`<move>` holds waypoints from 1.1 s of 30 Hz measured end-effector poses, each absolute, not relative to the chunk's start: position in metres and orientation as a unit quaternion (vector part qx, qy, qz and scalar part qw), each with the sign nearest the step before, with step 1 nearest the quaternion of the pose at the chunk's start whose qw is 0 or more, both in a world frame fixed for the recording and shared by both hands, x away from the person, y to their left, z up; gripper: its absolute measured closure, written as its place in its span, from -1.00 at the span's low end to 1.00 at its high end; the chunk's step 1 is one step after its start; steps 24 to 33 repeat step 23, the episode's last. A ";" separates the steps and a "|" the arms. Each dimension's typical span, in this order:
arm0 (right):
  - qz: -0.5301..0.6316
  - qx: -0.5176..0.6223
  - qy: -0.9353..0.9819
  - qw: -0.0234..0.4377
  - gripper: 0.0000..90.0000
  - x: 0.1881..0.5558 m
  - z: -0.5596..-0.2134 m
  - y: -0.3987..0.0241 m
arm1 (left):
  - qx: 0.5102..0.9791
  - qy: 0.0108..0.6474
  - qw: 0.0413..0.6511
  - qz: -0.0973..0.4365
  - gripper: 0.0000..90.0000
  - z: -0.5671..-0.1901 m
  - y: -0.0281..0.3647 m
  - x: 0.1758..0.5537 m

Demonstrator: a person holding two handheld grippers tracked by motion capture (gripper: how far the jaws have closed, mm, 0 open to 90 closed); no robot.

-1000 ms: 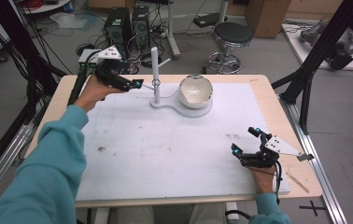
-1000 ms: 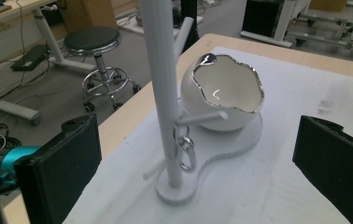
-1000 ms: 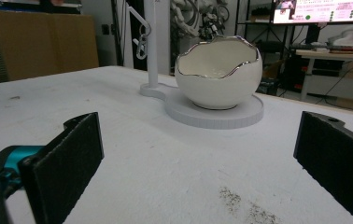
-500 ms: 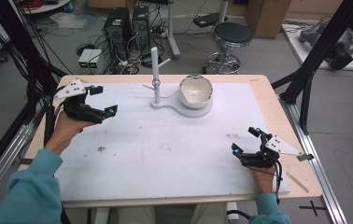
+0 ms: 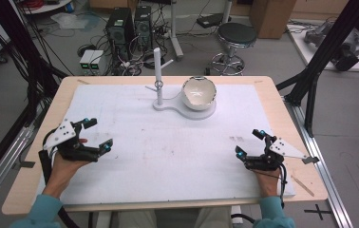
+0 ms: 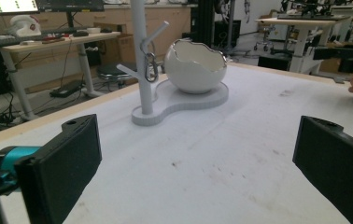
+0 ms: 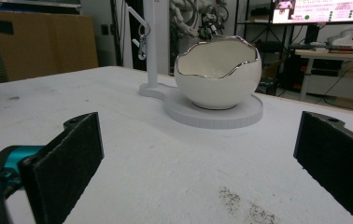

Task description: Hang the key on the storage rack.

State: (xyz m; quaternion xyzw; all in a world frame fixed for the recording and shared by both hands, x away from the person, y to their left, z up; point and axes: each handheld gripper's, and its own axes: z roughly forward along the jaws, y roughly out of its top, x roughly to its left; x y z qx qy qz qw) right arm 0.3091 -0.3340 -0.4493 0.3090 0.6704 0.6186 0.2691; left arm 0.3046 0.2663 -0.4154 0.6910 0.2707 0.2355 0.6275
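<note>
Near the table's front edge, left gripper and right gripper are idling spread, empty — a careless reach risks toppling the eggshell bowl.

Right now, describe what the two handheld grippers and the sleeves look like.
Both the left gripper and right gripper are black, with flat rectangular jaws, teal-blue accents, a grey three-cornered plate on top and a trailing black cable. The person's sleeves are teal.
</note>
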 end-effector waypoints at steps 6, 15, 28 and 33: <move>0.618 0.308 0.671 0.271 -0.99 0.309 -0.449 -0.334 | 0.674 0.290 0.633 0.247 -0.96 -0.444 0.273 0.284; 0.618 0.310 0.670 0.272 -0.99 0.309 -0.449 -0.334 | 0.654 0.301 0.639 0.272 -0.96 -0.459 0.286 0.266; 0.619 0.307 0.669 0.273 -0.99 0.309 -0.450 -0.334 | 0.636 0.315 0.646 0.280 -0.96 -0.461 0.288 0.264; 0.619 0.307 0.669 0.273 -0.99 0.309 -0.450 -0.334 | 0.636 0.315 0.646 0.280 -0.96 -0.461 0.288 0.264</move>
